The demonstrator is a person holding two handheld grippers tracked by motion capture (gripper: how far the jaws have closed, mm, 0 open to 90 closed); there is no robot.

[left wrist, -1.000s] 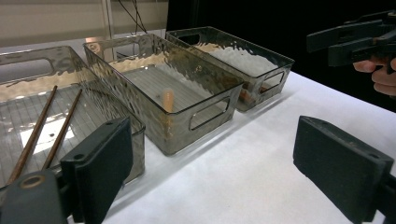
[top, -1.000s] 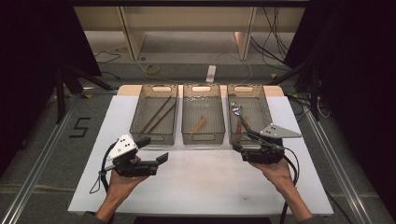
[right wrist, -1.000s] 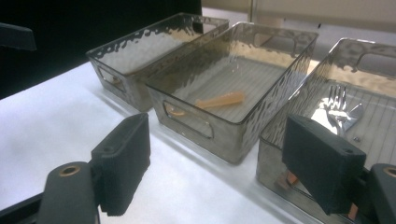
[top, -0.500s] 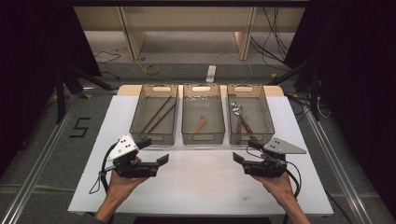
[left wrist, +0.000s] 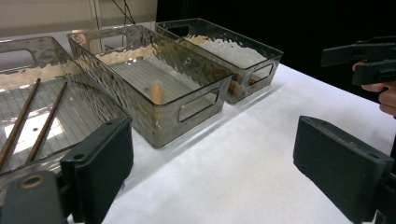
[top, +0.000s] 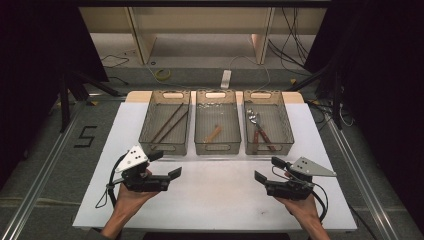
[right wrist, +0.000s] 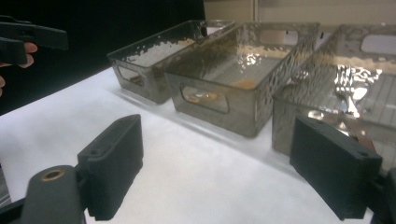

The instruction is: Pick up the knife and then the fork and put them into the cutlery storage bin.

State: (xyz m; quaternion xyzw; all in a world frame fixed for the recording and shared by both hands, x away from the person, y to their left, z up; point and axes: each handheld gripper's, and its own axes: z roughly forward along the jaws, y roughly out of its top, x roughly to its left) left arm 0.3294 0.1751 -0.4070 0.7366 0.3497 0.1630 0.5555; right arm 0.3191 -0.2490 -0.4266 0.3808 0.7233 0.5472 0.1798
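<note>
The right tool (top: 268, 170) hangs low over the near right part of the counter (top: 220, 200), its jaws spread wide with nothing between them; they have just been opening further. The left tool (top: 167, 165) sits over the near left part, jaws likewise spread and empty.

Both tools point inward, toward each other across the bare middle of the counter, each held level in a hand (top: 300, 207) that comes in from the near edge.

Three clear bins stand side by side along the far edge. The right bin (top: 287, 127), nearest the right tool, lies just beyond it and holds red-handled pliers (top: 262, 136) with a spoon and fork (top: 254, 118) at their far end; the pliers' long axis runs near to far, slightly slanted. The middle bin (top: 200, 125) holds a short wooden piece (top: 213, 134) lying aslant. The left bin (top: 147, 127), beyond the left tool, holds two dark sticks (top: 169, 123) lying near-left to far-right.

Judging by how they lie, the right hand is the nearer one for the pliers, and would have to turn from pointing inward to pointing away and down to reach into that bin.
</note>
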